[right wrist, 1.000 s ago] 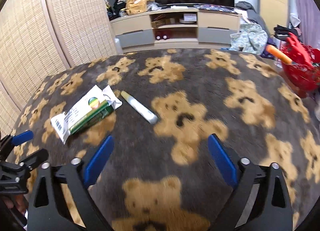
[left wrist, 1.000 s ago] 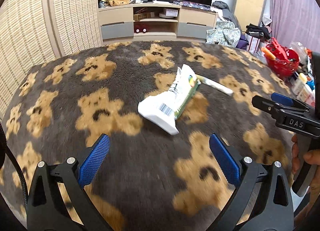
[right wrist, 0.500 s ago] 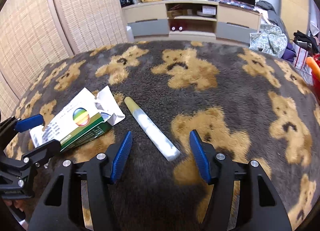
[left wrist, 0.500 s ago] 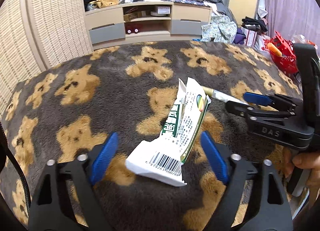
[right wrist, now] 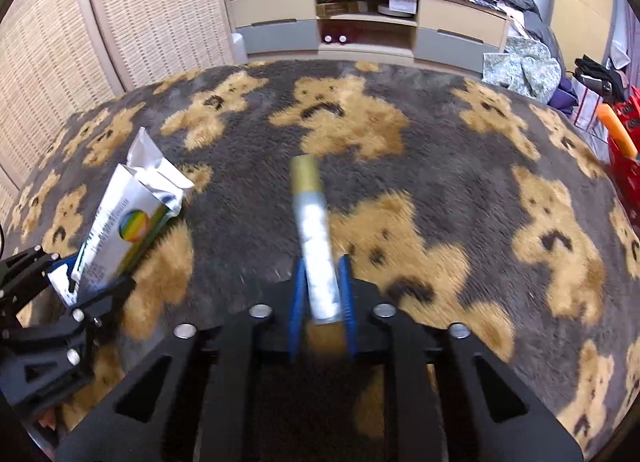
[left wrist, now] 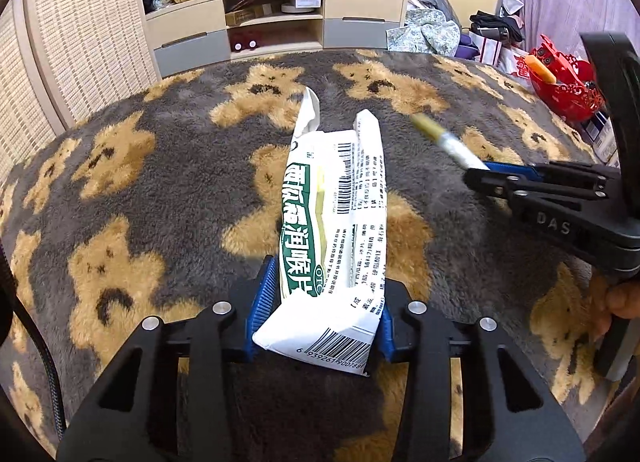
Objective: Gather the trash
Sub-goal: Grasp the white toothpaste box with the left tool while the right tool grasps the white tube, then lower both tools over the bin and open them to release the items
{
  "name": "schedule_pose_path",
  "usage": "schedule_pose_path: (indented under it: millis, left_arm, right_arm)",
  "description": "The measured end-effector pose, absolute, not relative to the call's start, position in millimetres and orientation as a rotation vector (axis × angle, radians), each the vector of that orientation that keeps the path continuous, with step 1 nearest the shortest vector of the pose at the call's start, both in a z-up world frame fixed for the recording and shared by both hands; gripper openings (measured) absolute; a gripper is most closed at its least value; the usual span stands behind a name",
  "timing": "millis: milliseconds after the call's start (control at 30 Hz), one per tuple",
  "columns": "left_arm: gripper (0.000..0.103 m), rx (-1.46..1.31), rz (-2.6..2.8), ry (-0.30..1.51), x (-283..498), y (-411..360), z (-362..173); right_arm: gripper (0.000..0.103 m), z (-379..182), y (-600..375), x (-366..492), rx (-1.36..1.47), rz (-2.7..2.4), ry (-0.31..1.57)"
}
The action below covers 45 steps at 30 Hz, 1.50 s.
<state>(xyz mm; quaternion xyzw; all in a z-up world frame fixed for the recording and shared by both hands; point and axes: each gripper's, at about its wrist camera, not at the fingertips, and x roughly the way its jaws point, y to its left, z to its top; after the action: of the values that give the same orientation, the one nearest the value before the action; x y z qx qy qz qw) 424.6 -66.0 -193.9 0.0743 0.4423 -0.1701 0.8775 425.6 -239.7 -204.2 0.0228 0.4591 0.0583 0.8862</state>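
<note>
On the bear-print blanket (left wrist: 160, 189), the left tool (left wrist: 320, 302) has just closed on the torn box (left wrist: 336, 221); the right tool (right wrist: 322, 294), apparently gripping, pinches the blurred tube (right wrist: 316, 246).

The box (left wrist: 336, 229) I hold shows "OTC" in a green oval, and a barcode starting 6 939261. My right gripper (left wrist: 476, 177) reads "DAS".

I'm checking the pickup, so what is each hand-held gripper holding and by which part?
The left hand-held gripper clamps the torn white-and-green packet at its near barcode end. The right hand-held gripper pinches the thin white tube at its near white end.
</note>
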Motion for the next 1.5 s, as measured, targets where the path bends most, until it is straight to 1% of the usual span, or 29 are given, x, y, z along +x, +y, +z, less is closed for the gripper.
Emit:
schedule_pose_path:
  millis: [233, 500, 933, 1300, 1500]
  left_arm:
    - [0.039, 0.15, -0.362, 0.953, 393.5, -57.0, -192.1]
    - [0.039, 0.111, -0.378, 0.997, 331.3, -48.3, -183.7]
    - [0.039, 0.051, -0.403, 0.924, 199.5, -44.6, -149.0]
    - [0.039, -0.016, -0.441, 0.946, 110.2, -41.1, -168.2]
    - [0.039, 0.002, -0.439, 0.983, 79.1, -38.6, -192.8]
  right_arm:
    - [0.015, -204.6, -257.1, 384.9, 0.101, 0.128, 0.97]
    - [0.015, -203.3, -264.7, 313.9, 0.143, 0.139, 1.005]
    - [0.015, -187.9, -264.3, 176.5, 0.237, 0.206, 0.982]
    - [0.015, -176.1, -250.9, 95.0, 0.233, 0.203, 0.944]
    - [0.015, -194.0, -246.7, 64.6, 0.239, 0.185, 0.965]
